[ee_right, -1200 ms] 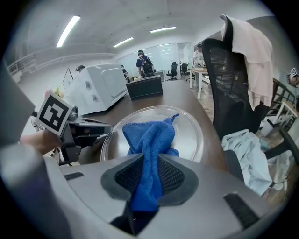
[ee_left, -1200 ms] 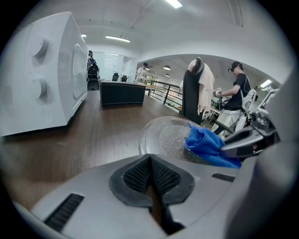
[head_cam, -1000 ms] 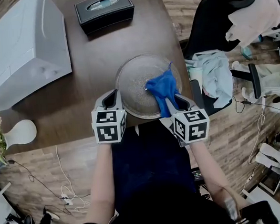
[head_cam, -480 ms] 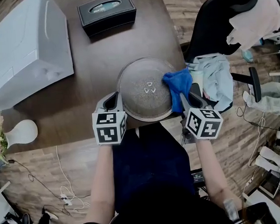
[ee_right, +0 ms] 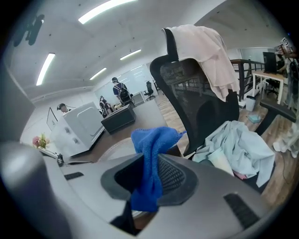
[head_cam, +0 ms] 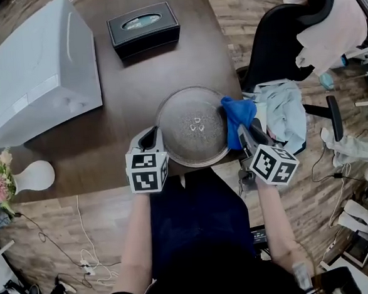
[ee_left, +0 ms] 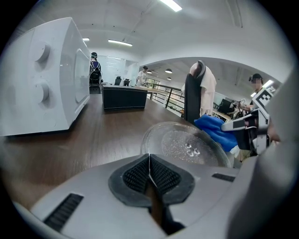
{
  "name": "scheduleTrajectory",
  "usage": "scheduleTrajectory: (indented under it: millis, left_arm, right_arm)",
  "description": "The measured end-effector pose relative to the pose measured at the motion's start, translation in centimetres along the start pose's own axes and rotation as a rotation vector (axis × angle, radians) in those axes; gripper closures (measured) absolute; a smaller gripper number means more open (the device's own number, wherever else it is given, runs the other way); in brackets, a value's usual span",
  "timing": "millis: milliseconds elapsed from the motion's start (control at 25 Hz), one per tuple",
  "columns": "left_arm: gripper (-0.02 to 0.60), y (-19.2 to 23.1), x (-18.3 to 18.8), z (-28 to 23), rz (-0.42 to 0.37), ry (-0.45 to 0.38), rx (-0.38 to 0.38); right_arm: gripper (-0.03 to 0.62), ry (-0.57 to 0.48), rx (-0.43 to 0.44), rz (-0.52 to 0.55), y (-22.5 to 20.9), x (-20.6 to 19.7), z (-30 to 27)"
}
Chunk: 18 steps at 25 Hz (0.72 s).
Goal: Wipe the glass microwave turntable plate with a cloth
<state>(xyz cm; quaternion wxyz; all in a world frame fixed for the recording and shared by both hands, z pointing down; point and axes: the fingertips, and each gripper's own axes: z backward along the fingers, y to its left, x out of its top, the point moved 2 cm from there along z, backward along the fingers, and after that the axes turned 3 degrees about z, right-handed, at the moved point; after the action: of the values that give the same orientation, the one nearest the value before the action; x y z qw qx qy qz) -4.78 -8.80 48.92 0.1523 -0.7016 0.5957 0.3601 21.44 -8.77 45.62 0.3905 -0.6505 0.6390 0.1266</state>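
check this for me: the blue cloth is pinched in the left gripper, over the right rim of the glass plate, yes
No: the blue cloth is pinched in the right gripper, as the right gripper view shows; the left gripper holds no cloth. It is over the right rim of the glass plate.

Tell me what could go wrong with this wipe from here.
1. The glass plate lies at the table's front edge, and the left gripper beside it is shut on nothing, so the plate looks unheld; a firm stroke could slide it off.
2. The right gripper pinches the blue cloth in a bunch at the plate's right rim; its jaws might scrape the glass.
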Motion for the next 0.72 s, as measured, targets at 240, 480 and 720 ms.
scheduleTrajectory:
  millis: [240, 480, 720]
  left_arm:
    - [0.578, 0.1, 0.4, 1.0, 0.061, -0.035, 0.006]
    - [0.578, -0.3, 3.0, 4.6, 0.114, -0.171, -0.032]
    - [0.578, -0.4, 7.3, 8.8, 0.093, -0.339, -0.023]
  right_arm:
    - [0.516, -0.063, 0.058, 0.013, 1.7, 2.2, 0.1]
    - [0.516, -0.152, 0.097, 0.079, 3.9, 5.2, 1.2]
    - [0.516, -0.278, 0.129, 0.206, 7.0, 9.1, 3.4]
